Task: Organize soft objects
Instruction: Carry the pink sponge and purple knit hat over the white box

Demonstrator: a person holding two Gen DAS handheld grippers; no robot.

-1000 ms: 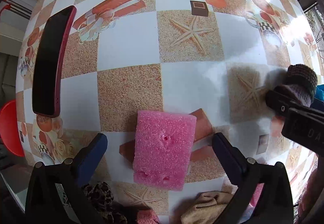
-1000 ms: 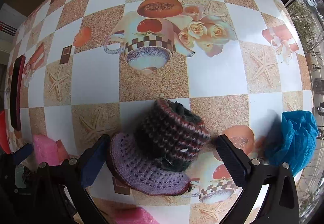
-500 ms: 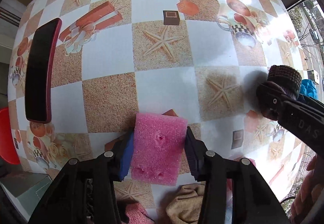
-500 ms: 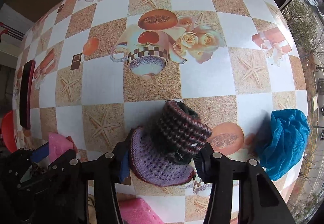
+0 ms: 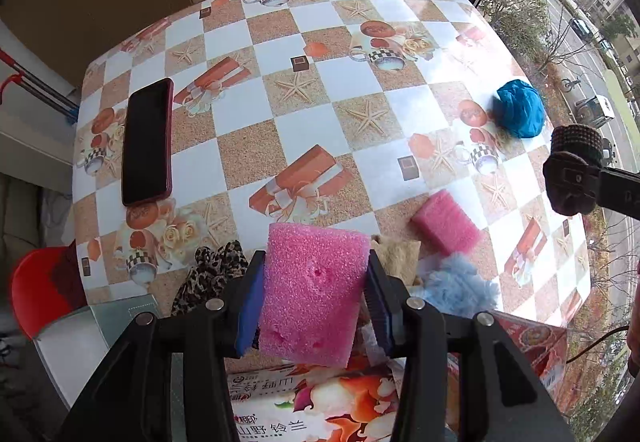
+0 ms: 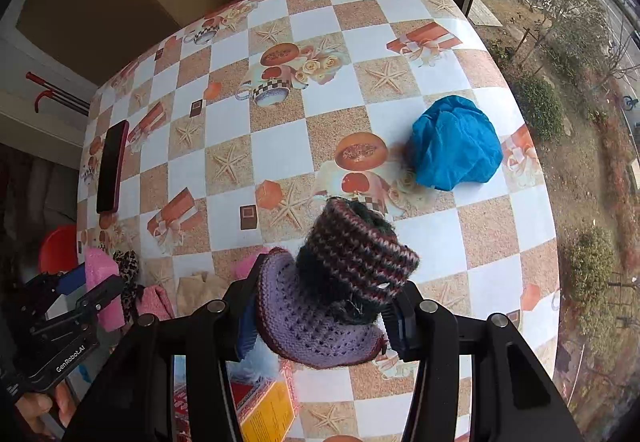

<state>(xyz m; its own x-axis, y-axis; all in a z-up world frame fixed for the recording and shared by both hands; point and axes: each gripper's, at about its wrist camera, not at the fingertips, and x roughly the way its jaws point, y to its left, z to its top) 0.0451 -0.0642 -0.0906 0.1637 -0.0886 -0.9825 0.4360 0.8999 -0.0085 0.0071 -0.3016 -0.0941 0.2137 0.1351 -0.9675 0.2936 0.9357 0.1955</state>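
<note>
My left gripper (image 5: 314, 300) is shut on a pink sponge (image 5: 314, 292) and holds it above the table's near edge. My right gripper (image 6: 320, 316) is shut on a knitted purple and dark striped hat (image 6: 340, 282), also lifted; the hat shows at the right of the left wrist view (image 5: 574, 170). A second pink sponge (image 5: 446, 222), a tan cloth (image 5: 398, 254), a fluffy light blue piece (image 5: 460, 288) and a leopard-print cloth (image 5: 212, 274) lie near the front edge. A crumpled blue cloth (image 6: 456, 144) lies at the right.
A dark phone (image 5: 146, 142) in a red case lies at the table's left side. A printed box (image 5: 316, 402) sits below my left gripper. A red stool (image 5: 36, 290) stands off the left edge. The patterned tablecloth (image 5: 304, 130) covers the table.
Both grippers closed from open, the left on the pink sponge and the right on the knitted hat. Both then rose and pulled back from the table with their loads.
</note>
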